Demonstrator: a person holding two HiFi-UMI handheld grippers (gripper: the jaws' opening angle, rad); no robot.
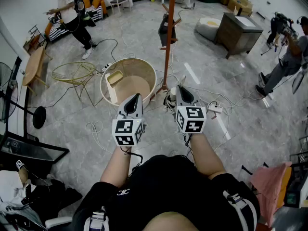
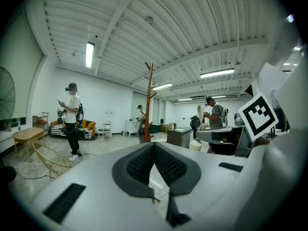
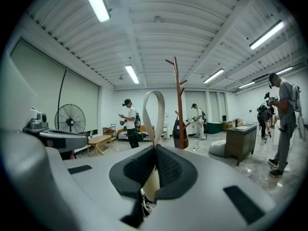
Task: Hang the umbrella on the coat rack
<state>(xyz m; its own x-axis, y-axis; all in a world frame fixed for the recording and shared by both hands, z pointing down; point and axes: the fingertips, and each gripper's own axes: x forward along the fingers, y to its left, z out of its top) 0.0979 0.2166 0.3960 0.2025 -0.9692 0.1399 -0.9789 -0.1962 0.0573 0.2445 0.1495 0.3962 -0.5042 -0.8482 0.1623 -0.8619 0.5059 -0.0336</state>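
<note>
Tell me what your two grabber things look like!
Both are pale grey shells with black ribbed pads. The left gripper and right gripper each carry a white cube printed with black square markers. The person wears a black short-sleeved shirt.

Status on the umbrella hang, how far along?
Done: right gripper is shut on a pale strap loop, presumably the umbrella's. In hand: loop held upright; left gripper shut, empty. To do: reach the coat rack standing ahead and hook the loop on it.
</note>
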